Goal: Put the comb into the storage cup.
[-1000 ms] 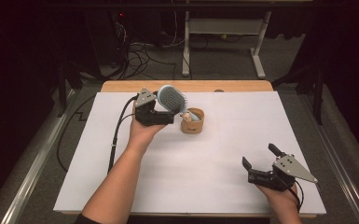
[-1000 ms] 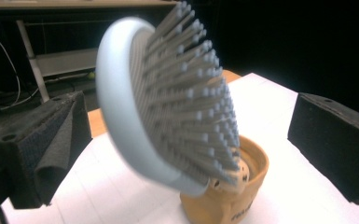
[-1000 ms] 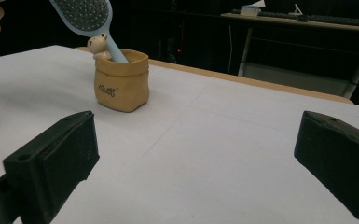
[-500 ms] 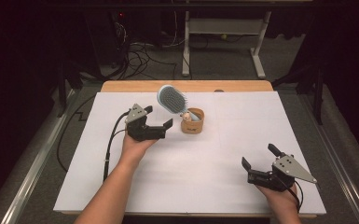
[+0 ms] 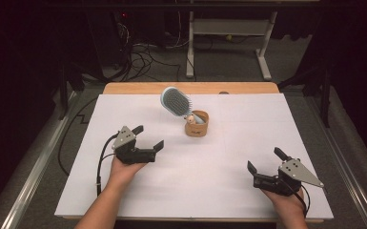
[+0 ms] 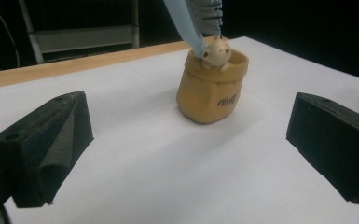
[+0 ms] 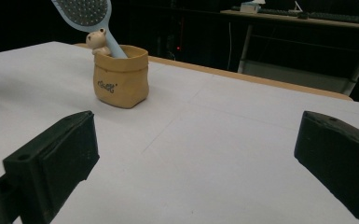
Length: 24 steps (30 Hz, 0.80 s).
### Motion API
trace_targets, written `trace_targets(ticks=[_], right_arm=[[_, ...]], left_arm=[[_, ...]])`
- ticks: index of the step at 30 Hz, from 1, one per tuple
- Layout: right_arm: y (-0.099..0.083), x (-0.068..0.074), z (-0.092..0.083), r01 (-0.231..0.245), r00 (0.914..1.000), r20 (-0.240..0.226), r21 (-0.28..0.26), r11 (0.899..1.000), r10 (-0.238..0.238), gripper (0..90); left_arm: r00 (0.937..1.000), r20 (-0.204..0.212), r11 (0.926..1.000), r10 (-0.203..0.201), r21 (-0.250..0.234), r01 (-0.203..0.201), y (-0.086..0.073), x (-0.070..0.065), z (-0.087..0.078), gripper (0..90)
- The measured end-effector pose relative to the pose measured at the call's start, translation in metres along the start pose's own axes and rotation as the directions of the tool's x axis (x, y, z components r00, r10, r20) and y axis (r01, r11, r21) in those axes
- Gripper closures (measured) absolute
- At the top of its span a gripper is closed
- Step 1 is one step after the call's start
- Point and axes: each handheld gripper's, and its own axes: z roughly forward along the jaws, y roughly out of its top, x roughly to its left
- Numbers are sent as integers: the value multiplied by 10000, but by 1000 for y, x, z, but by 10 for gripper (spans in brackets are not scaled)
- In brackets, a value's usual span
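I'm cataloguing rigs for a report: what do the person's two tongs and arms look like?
Both tongs, left and right, are black, each with two blocky foam-like pads, a grey three-cornered top plate and a trailing black cable. The forearms are bare, with no sleeves in view.

Hairbrush stands in the pot — grippers well apart, nearer.
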Motion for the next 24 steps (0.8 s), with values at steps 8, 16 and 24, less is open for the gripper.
trace_targets(ticks=[8,16,24], right_arm=[[0,0,0,16,10000,20,-22,10000,-16,1],[0,-1,-2,-2,10000,48,-82,10000,2,1],[0,3,-8,-8,10000,40,-234,9997,9,1]], left_arm=[[9993,24,9993,386,-11,-386,3,2,-41,10],[9996,-70,9996,284,-66,-284,11,10,-72,4],[9965,-271,9968,789,-124,-792,13,14,-90,4]])
